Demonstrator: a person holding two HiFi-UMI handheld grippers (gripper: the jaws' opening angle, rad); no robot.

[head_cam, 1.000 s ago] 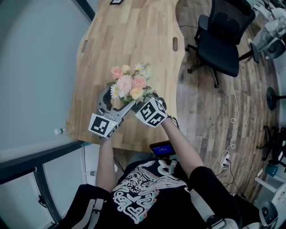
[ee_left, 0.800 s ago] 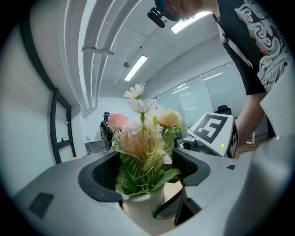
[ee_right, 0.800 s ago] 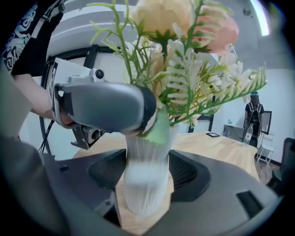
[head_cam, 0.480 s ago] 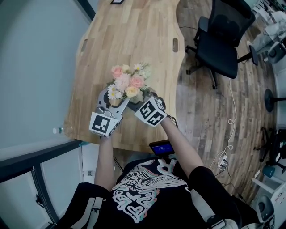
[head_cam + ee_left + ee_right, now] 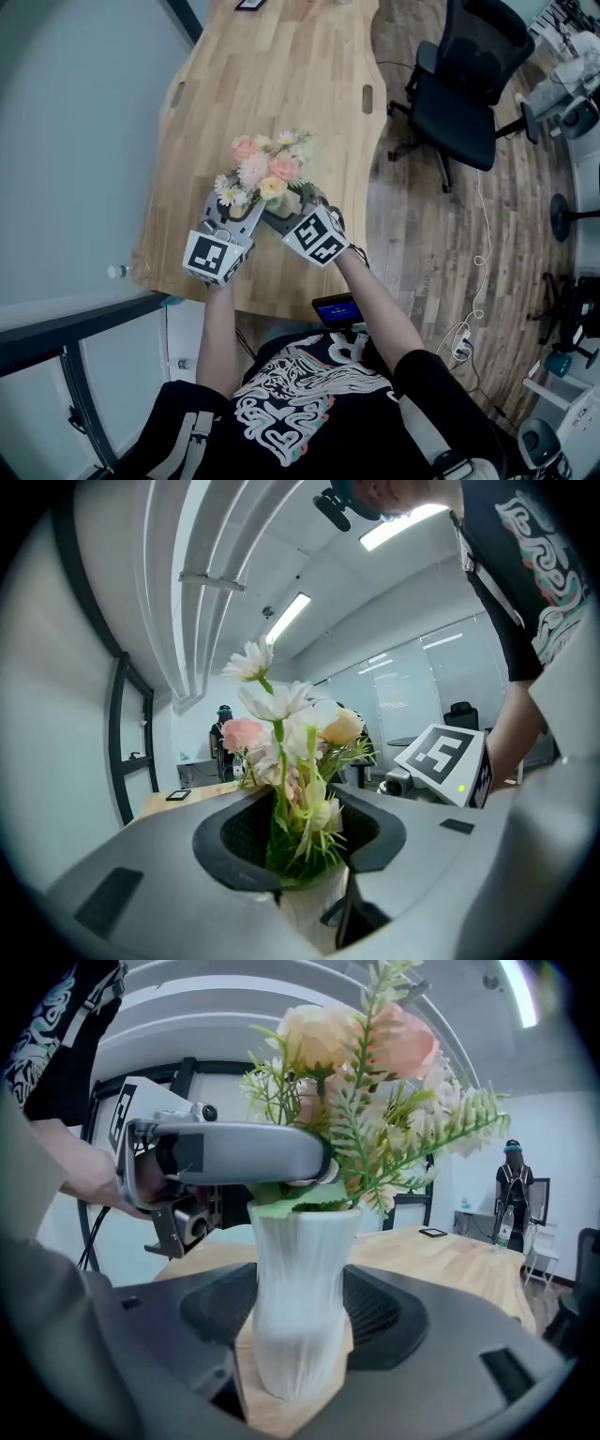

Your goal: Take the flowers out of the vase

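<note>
A bunch of pink, cream and white flowers (image 5: pixel 267 169) stands in a ribbed white vase (image 5: pixel 302 1297) near the front of the wooden table (image 5: pixel 272 66). In the head view the blooms hide the vase. My right gripper (image 5: pixel 302 1321) is shut on the vase's body, one pad on each side. My left gripper (image 5: pixel 305 846) reaches in from the left at the vase's mouth. Its jaws have just been closing, and their pads now press on the green stems (image 5: pixel 298 832). The right gripper's marker cube (image 5: pixel 448 761) shows beyond the flowers.
A black office chair (image 5: pixel 464 84) stands on the wood floor to the right of the table. A small dark object (image 5: pixel 248 4) lies at the table's far end. A device with a blue screen (image 5: pixel 337 309) sits at the person's waist. A bottle (image 5: pixel 117 272) stands left of the table.
The left gripper's jaws closed in around the stems at the vase's mouth, and the blooms leaned slightly to the left. The right gripper and the vase kept still.
</note>
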